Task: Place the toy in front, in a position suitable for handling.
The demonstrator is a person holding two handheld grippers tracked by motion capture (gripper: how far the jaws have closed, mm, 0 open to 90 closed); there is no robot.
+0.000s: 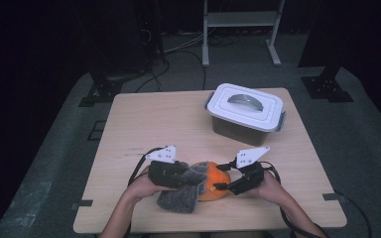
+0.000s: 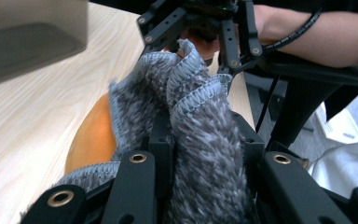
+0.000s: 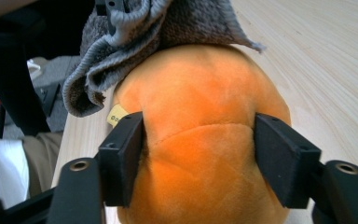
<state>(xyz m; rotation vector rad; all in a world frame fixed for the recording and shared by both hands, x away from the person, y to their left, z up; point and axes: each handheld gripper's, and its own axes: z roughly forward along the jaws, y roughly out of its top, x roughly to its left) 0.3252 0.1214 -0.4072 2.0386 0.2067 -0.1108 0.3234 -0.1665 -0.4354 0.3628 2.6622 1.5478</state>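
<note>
Orange plush toy (image 1: 215, 186) lies near the front edge of the wooden table (image 1: 154, 124), between the person's two hands. Its left side is draped by a grey fuzzy cloth (image 1: 181, 193), which the left gripper (image 1: 191, 179) holds pinched in its closed jaws; bunched folds rise between them in the left gripper view. Right gripper (image 1: 217, 184) straddles the toy, one pad on each flank, pressing into the plush as seen in the right gripper view. A lidded white storage box (image 1: 245, 111) stands well apart, toward the far right of the table.
</note>
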